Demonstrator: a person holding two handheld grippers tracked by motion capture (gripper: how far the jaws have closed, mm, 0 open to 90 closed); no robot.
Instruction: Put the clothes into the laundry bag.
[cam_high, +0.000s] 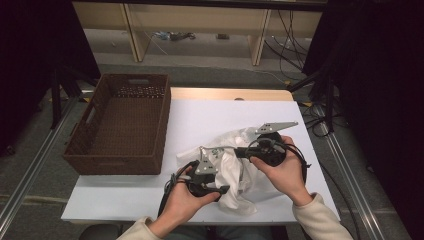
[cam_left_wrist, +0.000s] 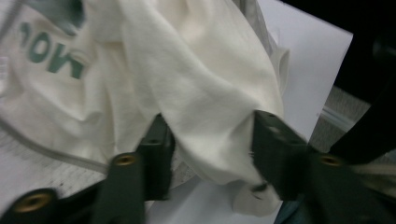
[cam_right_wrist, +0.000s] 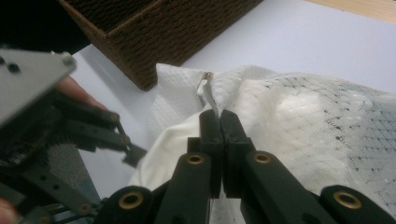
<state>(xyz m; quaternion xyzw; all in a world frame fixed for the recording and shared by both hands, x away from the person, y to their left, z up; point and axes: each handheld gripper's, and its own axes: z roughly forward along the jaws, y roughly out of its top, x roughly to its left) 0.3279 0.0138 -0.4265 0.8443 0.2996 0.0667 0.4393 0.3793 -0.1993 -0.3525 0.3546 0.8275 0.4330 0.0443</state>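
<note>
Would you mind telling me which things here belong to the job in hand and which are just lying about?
In the job:
white garment
right tool, shut on the garment's edge
left tool, jaws apart around a fold
wicker basket, probably where it goes

Lying about:
cables on the floor beyond the table

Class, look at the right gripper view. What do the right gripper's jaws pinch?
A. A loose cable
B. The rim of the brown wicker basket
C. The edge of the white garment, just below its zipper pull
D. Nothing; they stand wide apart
C: the right gripper has its jaws pressed together on the white garment just below the zipper pull; the wicker basket stands apart behind.
</note>
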